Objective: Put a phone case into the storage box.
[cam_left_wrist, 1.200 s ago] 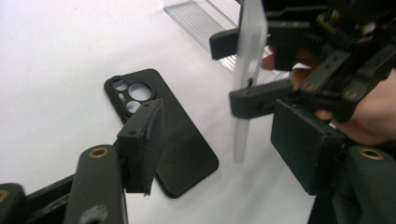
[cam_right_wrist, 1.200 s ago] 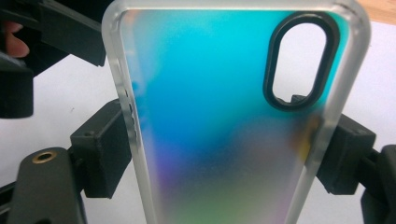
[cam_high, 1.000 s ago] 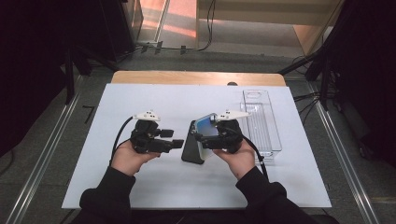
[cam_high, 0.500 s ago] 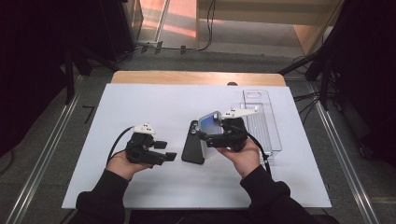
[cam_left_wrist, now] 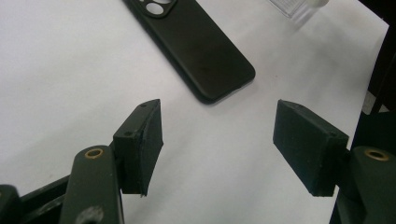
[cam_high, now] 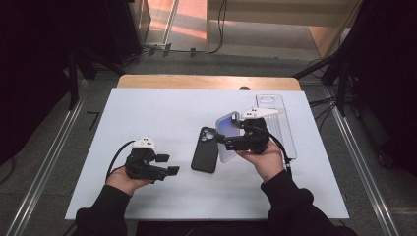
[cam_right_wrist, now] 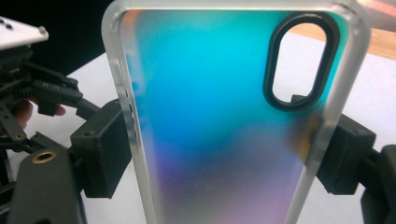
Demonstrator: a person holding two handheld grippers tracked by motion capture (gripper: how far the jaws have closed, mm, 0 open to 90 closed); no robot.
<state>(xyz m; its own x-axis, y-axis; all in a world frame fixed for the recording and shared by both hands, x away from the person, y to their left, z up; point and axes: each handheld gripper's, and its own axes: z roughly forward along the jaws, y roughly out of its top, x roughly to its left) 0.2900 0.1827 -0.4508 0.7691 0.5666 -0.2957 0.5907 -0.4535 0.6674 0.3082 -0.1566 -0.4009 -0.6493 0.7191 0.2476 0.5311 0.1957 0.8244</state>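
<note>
An iridescent phone case [cam_high: 227, 136] with a frosted clear rim is clamped across its width between the jaws of the right gripper [cam_high: 231, 142], the pads being pressed on its two long edges, as is seen in the right gripper view [cam_right_wrist: 219, 116]. In the high view the case is held tilted above the white table sheet [cam_high: 162, 113], its long axis running roughly from 6 toward 12 o'clock, and its oval camera cut-out is placed at the far, upper end. A black phone case [cam_high: 205, 149] is laid flat on the sheet just at 9 o'clock of the held one, apart from it; its long axis is likewise set near 12 to 6 o'clock, with the camera opening at the 12 o'clock end. In the left gripper view the black case [cam_left_wrist: 196, 42] is seen beyond the jaws, untouched. The left gripper [cam_high: 167, 164] is kept low over the sheet at 8 o'clock of the black case, its jaws spread wide with nothing between them. A clear tray [cam_high: 287, 142] is placed at 3 o'clock of the right gripper.
</note>
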